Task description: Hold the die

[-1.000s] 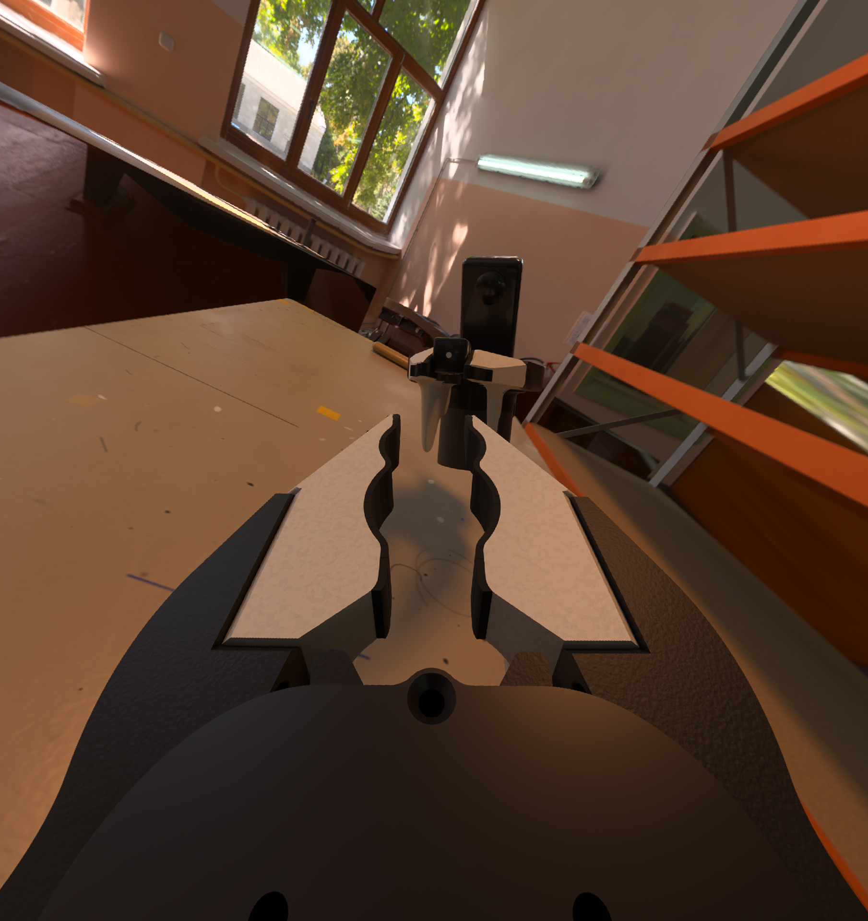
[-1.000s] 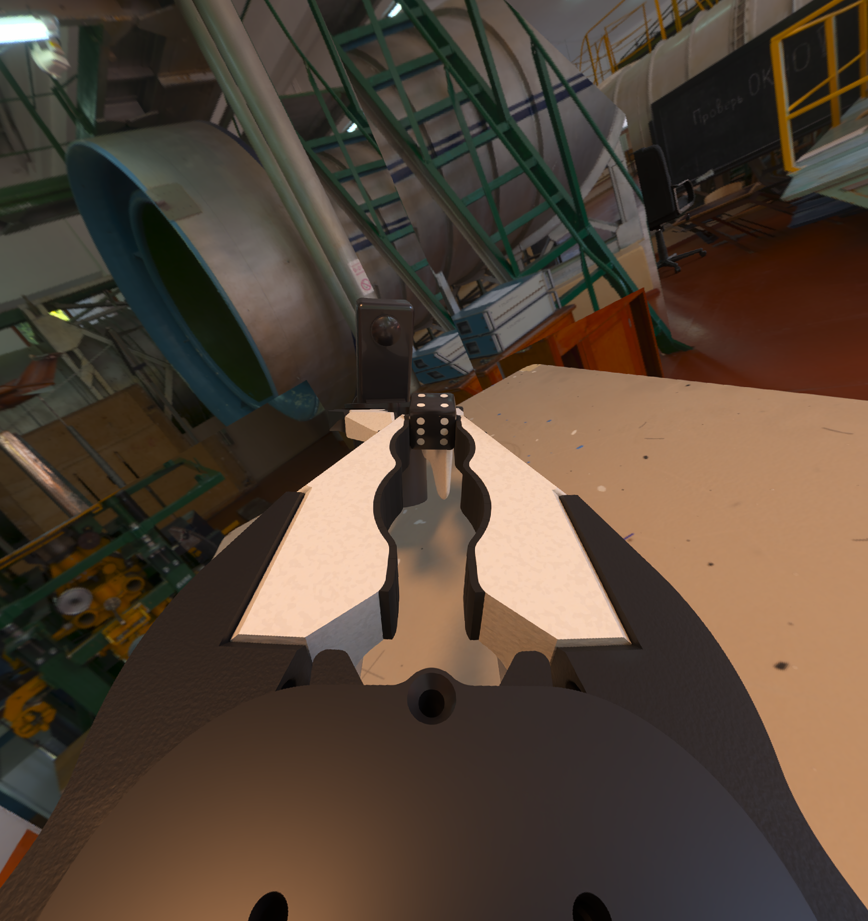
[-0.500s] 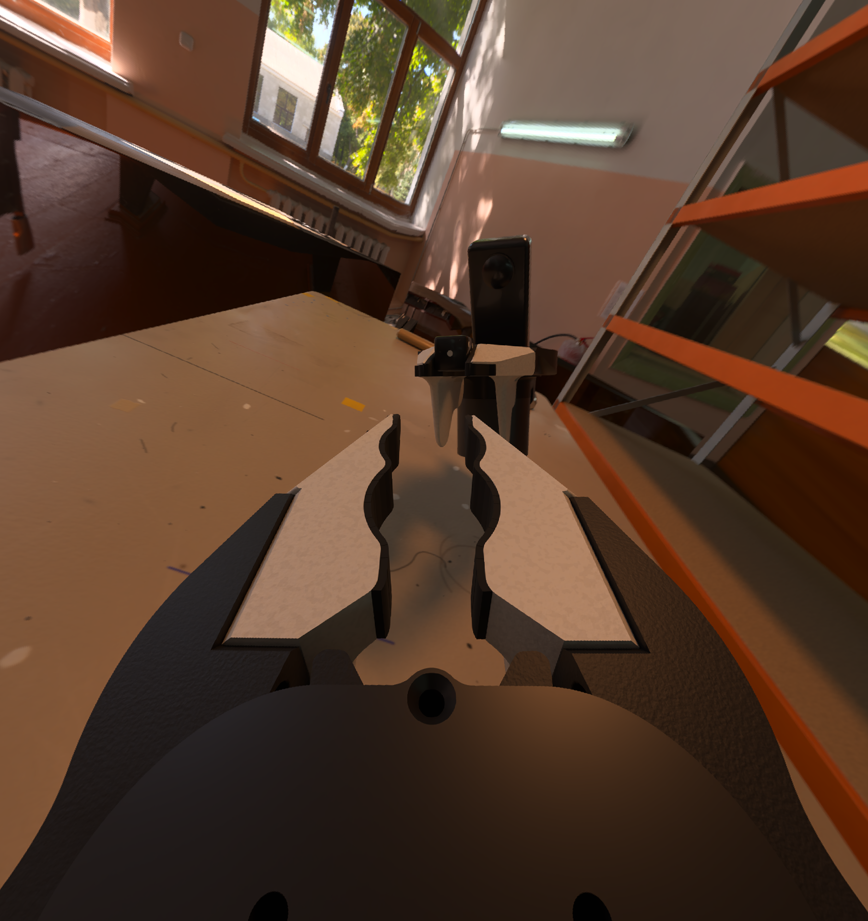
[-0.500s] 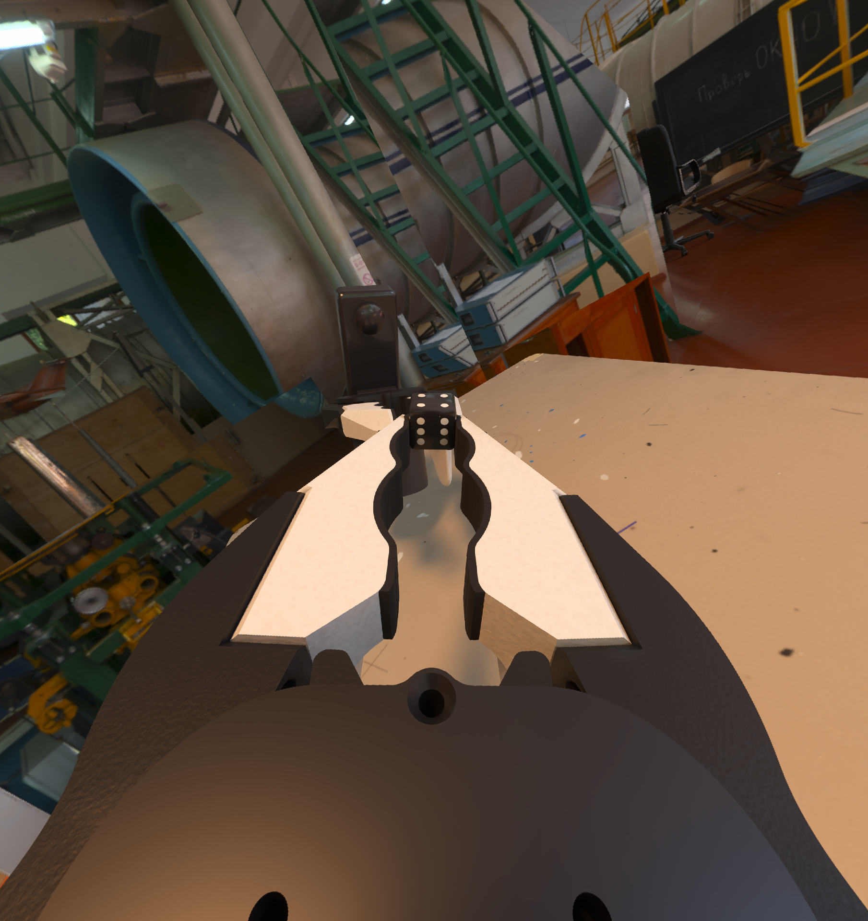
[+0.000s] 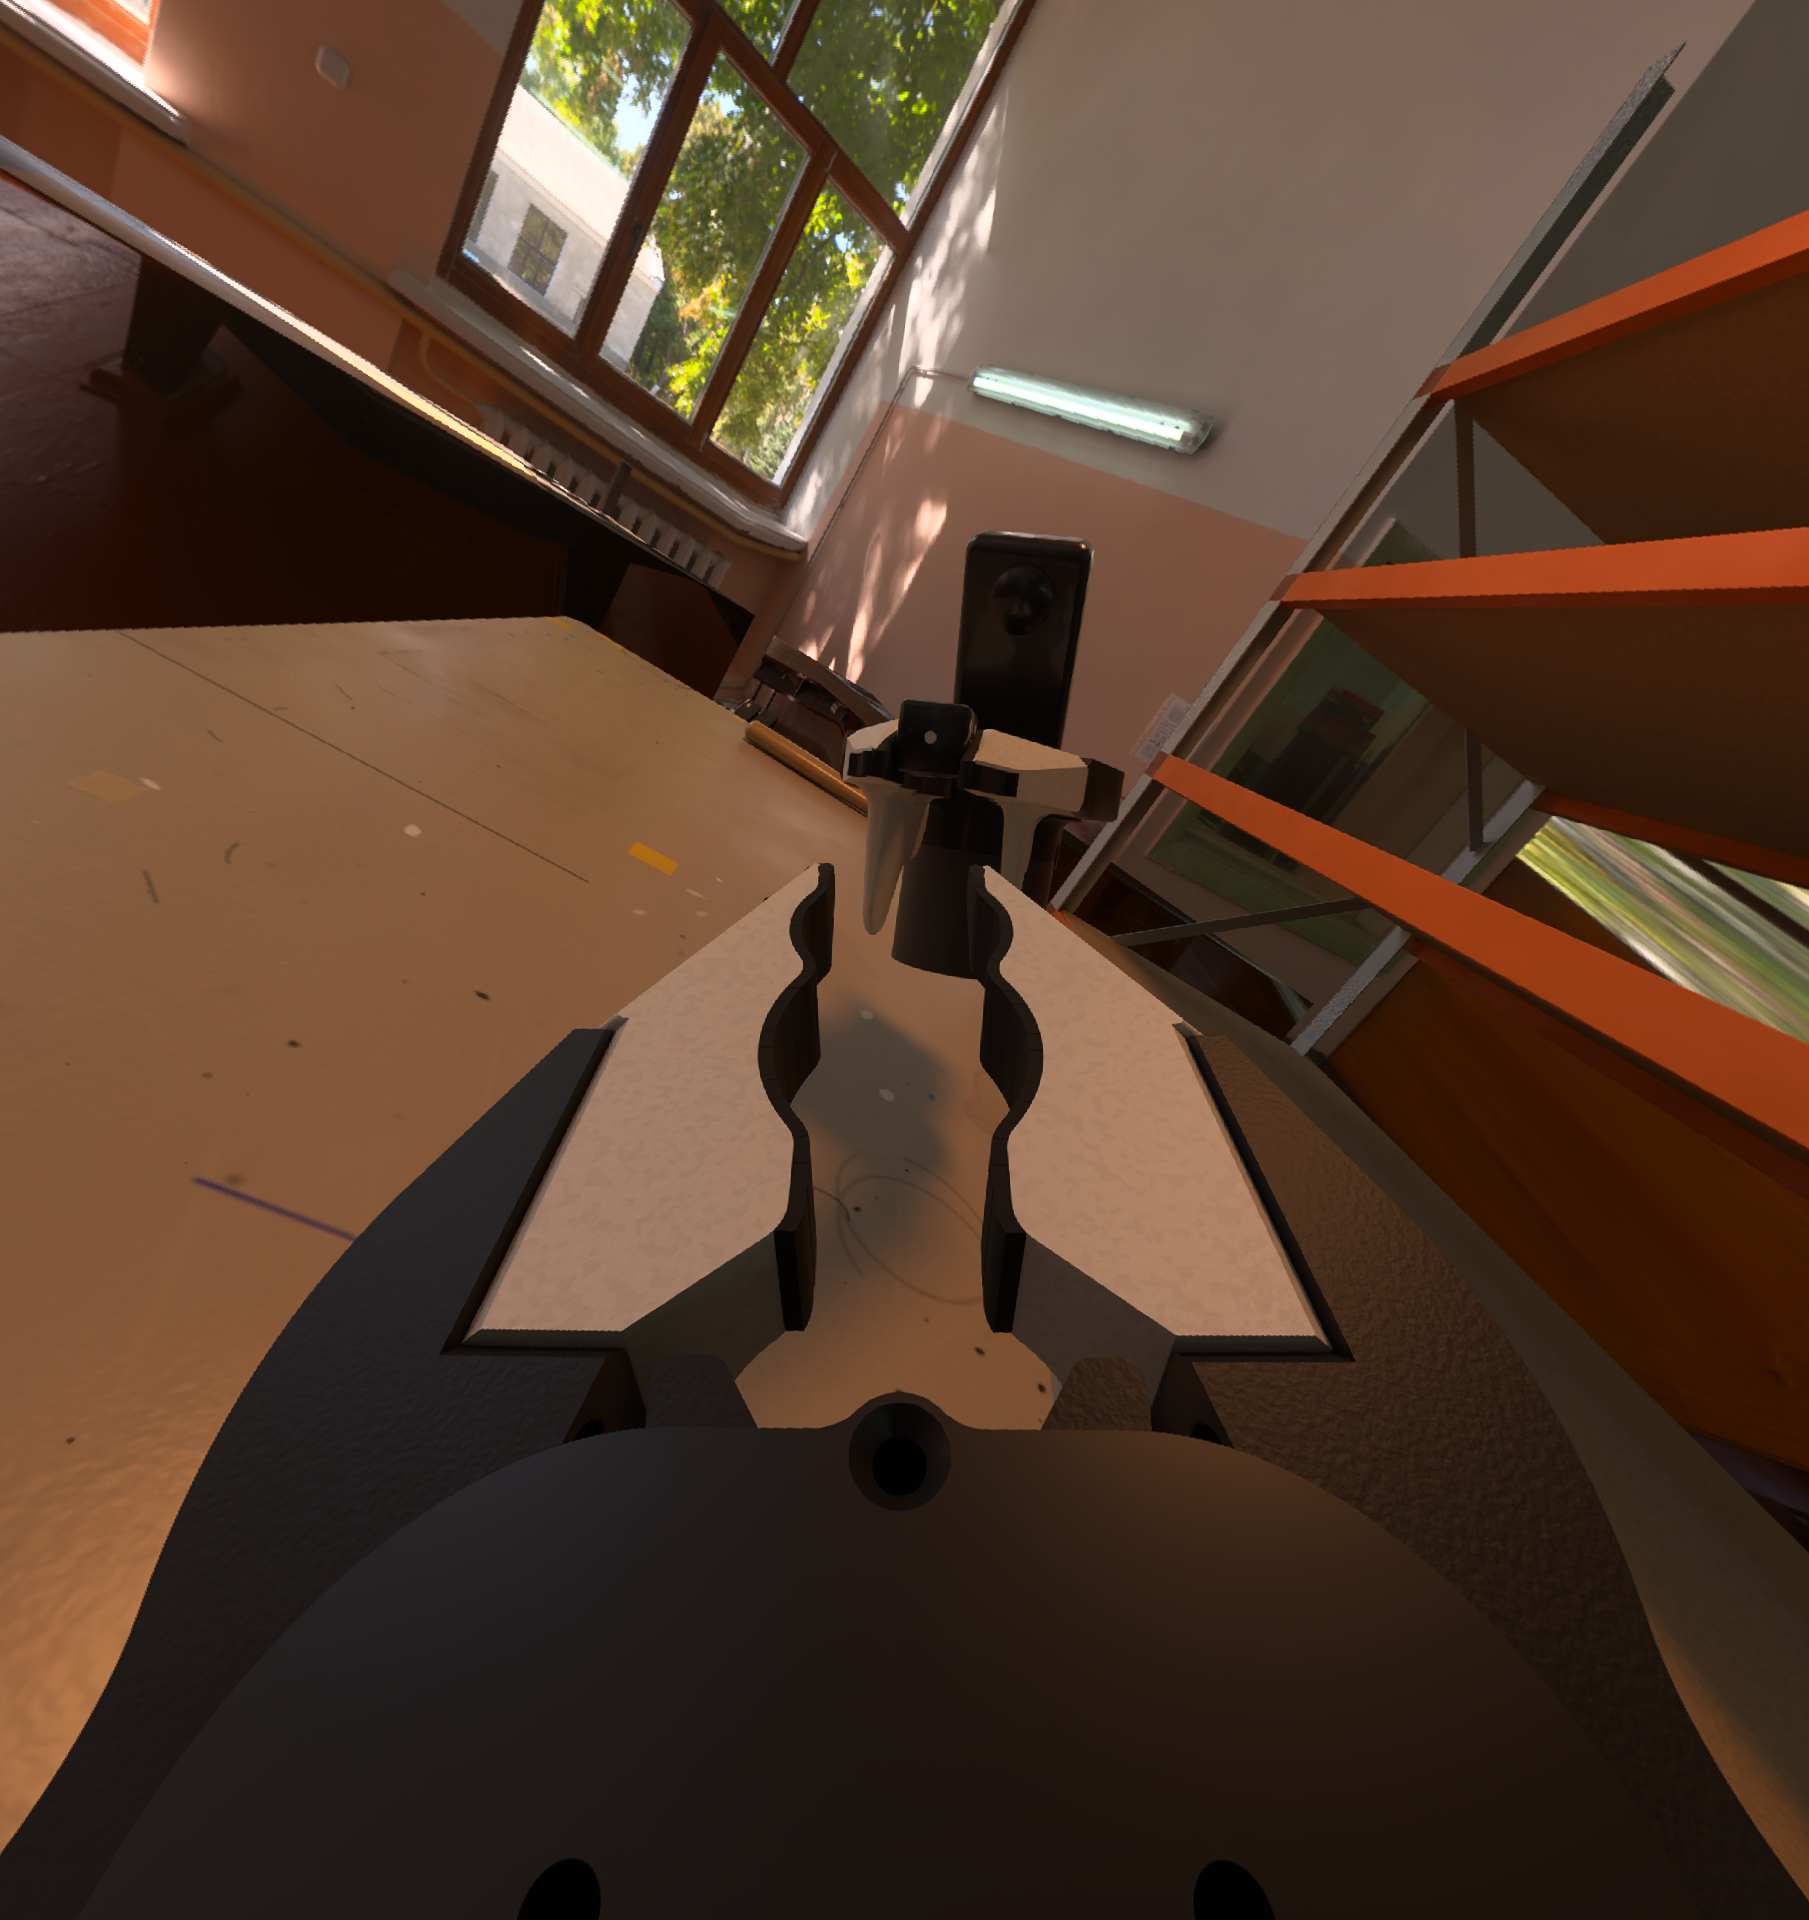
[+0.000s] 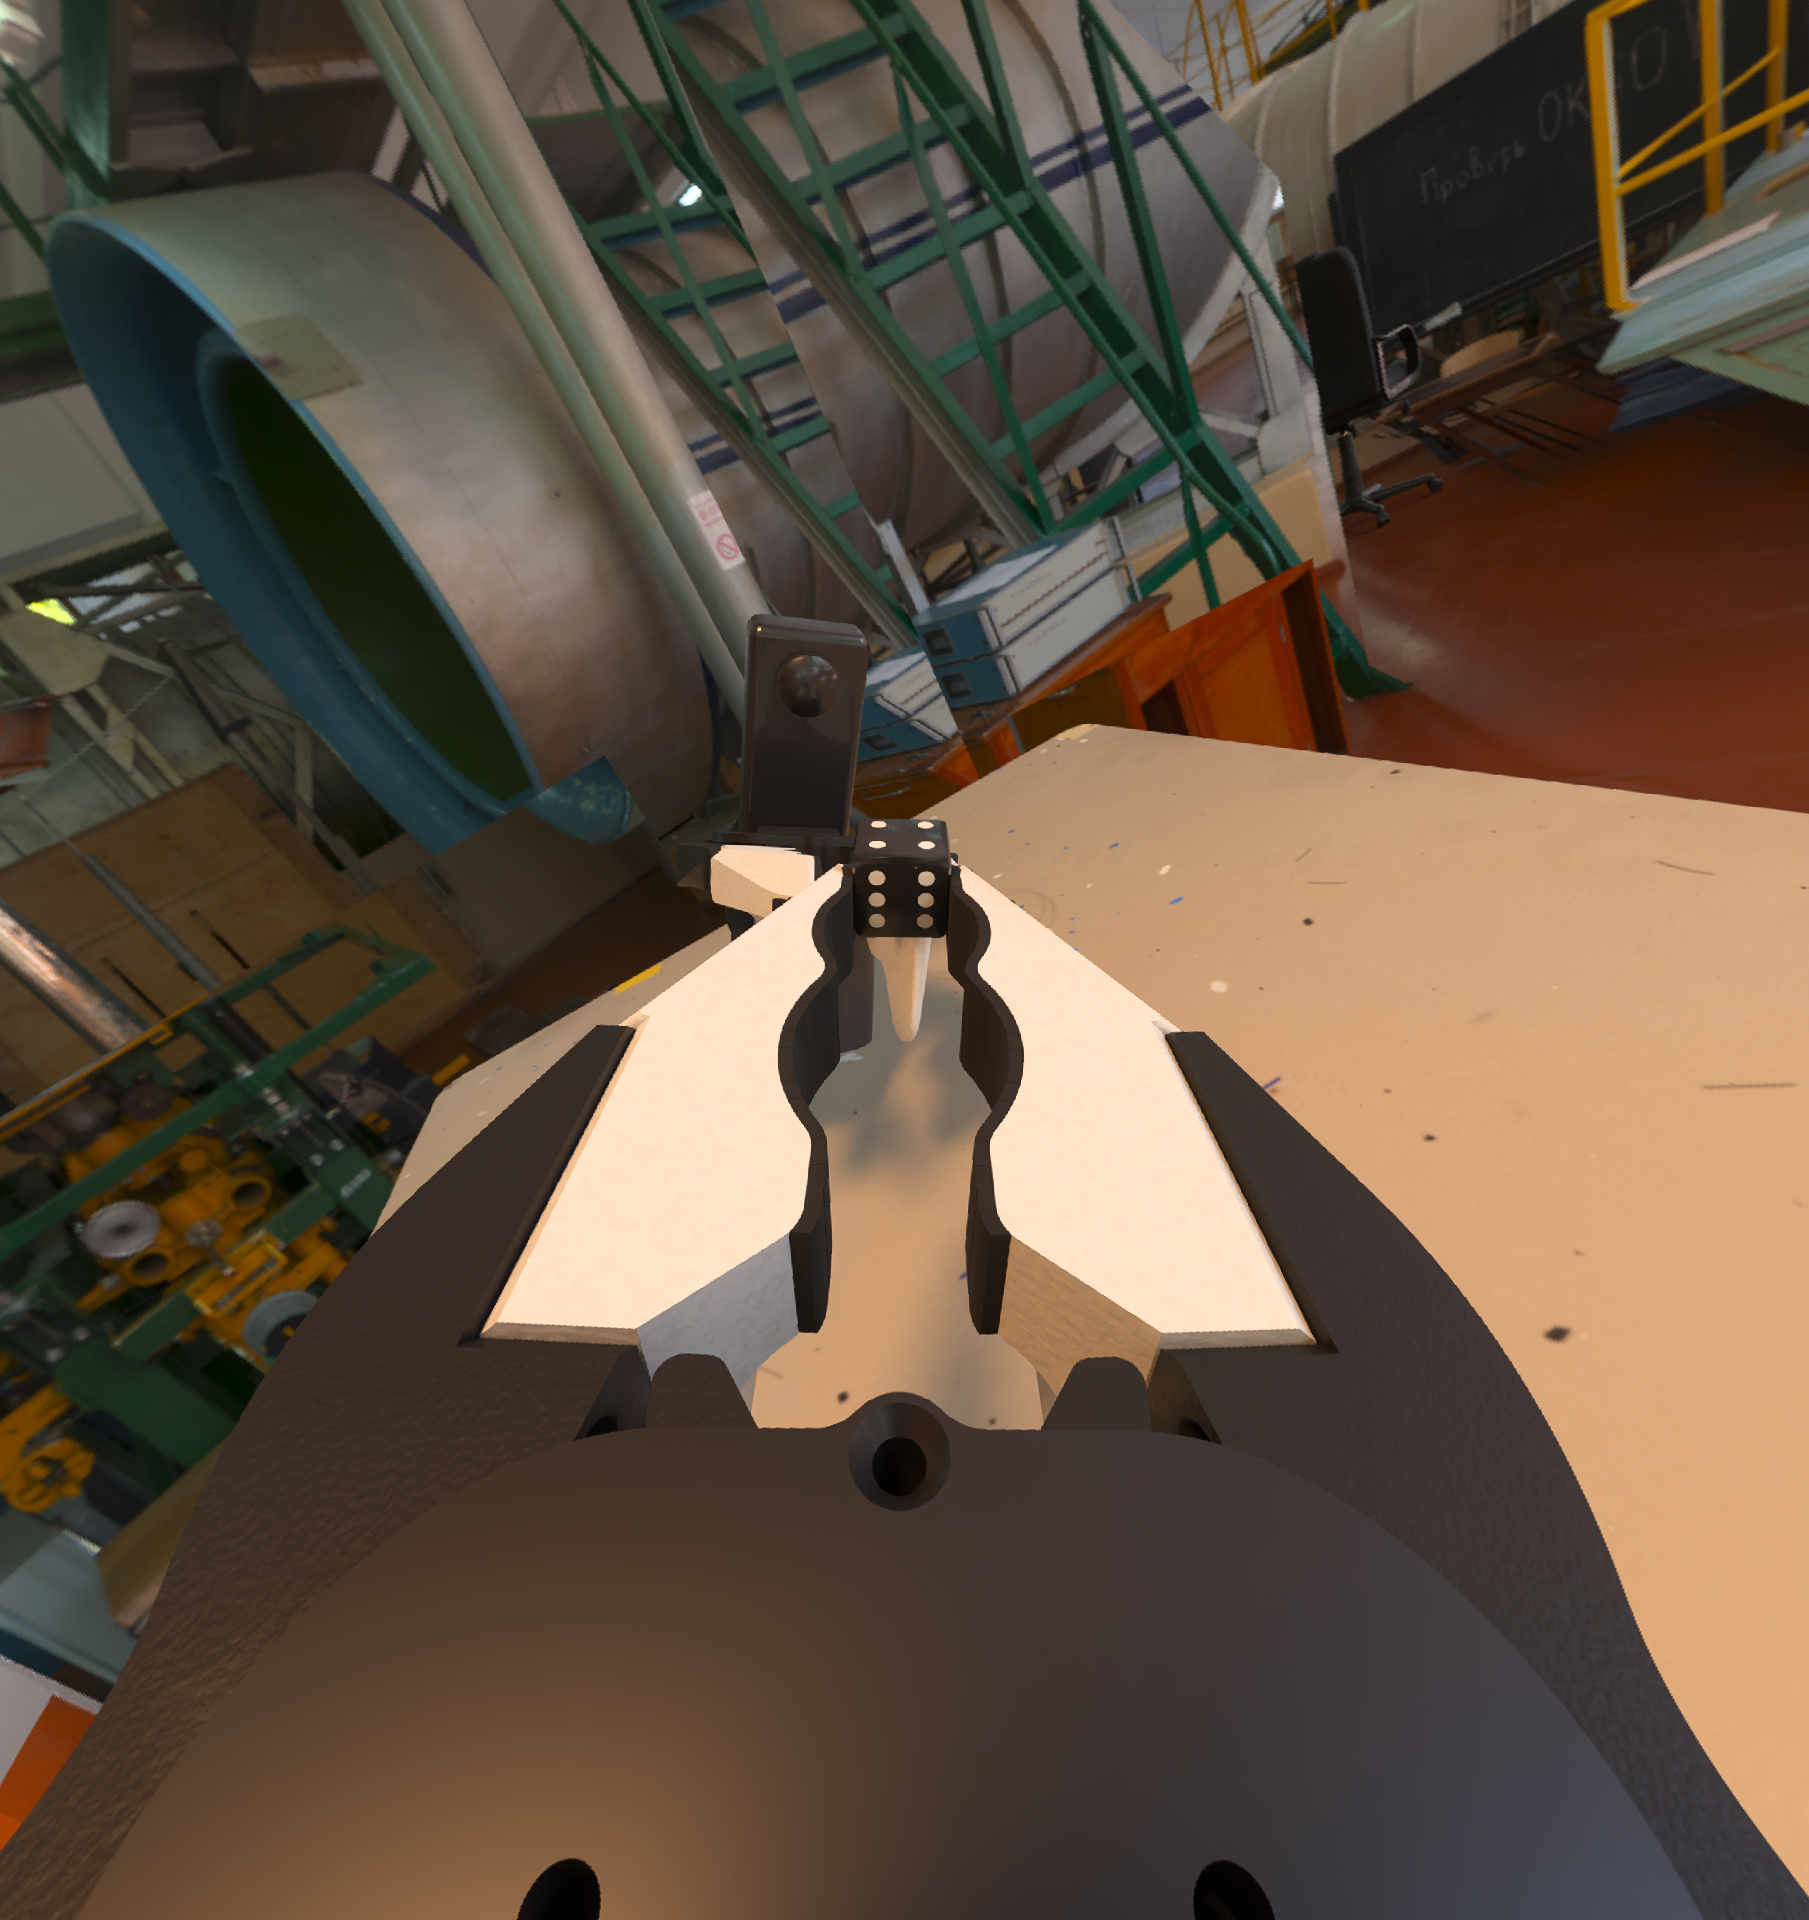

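My right gripper (image 6: 902, 883) is clamped on the die (image 6: 901, 876) — a black cube with white pips, pinched between the fingertips and lifted clear above the table (image 6: 1399, 1039). In my left wrist view the same die (image 5: 933, 732) shows farther off, seated between the right gripper's (image 5: 957, 774) tips. My left gripper (image 5: 902, 883) holds nothing: its fingers (image 5: 671, 1122) stand apart, with bare tan tabletop (image 5: 256, 935) visible through the gap. The two grippers face each other across the table — near, not touching. Orange shelving (image 5: 1606, 582) stands beside the table.
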Controlling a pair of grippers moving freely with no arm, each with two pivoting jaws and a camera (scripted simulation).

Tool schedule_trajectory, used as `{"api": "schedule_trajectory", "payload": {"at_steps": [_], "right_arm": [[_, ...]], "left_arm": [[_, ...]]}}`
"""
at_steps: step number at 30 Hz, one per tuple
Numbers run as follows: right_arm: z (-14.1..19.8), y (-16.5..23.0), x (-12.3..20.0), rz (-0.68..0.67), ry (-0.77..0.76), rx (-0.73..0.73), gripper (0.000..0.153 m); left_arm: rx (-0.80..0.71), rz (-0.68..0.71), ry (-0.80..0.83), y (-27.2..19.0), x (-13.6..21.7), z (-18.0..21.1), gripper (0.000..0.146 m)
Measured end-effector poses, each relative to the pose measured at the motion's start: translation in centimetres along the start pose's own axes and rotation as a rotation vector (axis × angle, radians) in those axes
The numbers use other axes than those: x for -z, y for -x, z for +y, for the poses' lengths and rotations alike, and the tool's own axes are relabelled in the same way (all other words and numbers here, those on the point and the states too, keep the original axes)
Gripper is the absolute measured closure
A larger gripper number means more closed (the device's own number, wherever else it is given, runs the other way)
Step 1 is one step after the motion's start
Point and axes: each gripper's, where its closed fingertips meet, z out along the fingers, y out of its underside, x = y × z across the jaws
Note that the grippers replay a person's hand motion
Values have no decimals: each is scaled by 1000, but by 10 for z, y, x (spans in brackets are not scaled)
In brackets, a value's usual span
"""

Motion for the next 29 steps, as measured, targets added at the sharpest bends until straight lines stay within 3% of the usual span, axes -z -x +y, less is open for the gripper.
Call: {"api": "schedule_trajectory", "payload": {"at_steps": [8,13,17,24,29], "right_arm": [[5,-3,1,13,32,2,136],[6,-3,1,16,41,7,136],[9,-5,1,18,60,0,136],[7,-3,1,5,56,-10,136],[3,3,-3,-45,13,-27,136]], "left_arm": [[-112,-64,71,3,2,4,121],[-46,-28,50,4,2,5,120],[-147,-84,114,6,4,8,120],[-21,-16,63,4,3,6,121],[-29,14,-5,0,5,-2,121]]}}
